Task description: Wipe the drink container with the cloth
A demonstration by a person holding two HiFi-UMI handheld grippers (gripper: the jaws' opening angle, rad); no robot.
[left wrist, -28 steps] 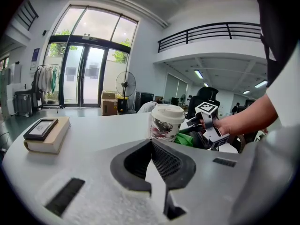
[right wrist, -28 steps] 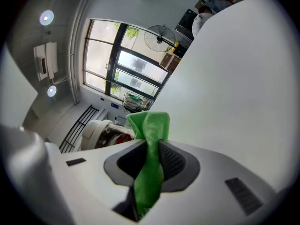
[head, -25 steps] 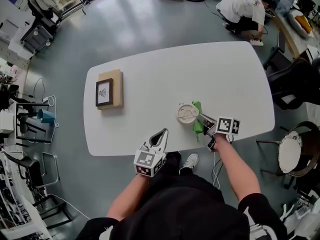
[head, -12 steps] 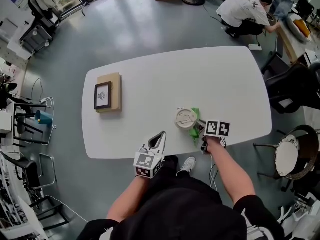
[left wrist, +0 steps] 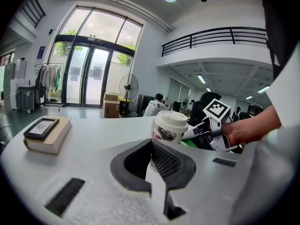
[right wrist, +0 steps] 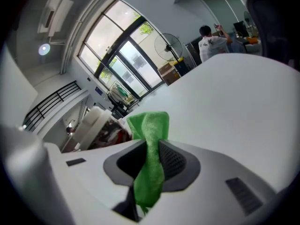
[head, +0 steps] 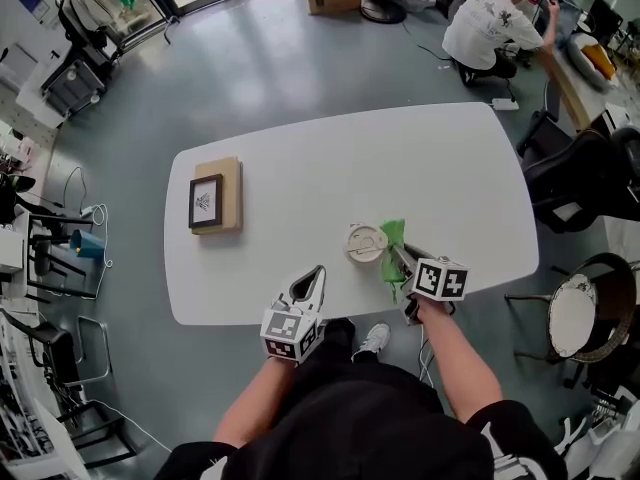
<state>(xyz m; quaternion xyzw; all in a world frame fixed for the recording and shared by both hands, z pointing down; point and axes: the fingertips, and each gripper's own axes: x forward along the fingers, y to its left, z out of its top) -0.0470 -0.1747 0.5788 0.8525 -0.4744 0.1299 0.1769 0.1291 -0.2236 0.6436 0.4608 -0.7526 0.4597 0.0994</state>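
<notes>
Now cloth (head: 392,238), clamped in right gripper (head: 399,255), has swept along cup (head: 366,242); left gripper (head: 317,273) closed, empty

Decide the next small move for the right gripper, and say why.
Probably sweep the green cloth gently around the lidded cup: the right gripper clamps the cloth right beside it, while the left gripper, shut and empty, sits apart, steadying nothing.

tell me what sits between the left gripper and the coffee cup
Nothing but bare white table lies between the left gripper and the cup, seen in the head view; the left gripper view looks straight across it to the cup.
</notes>
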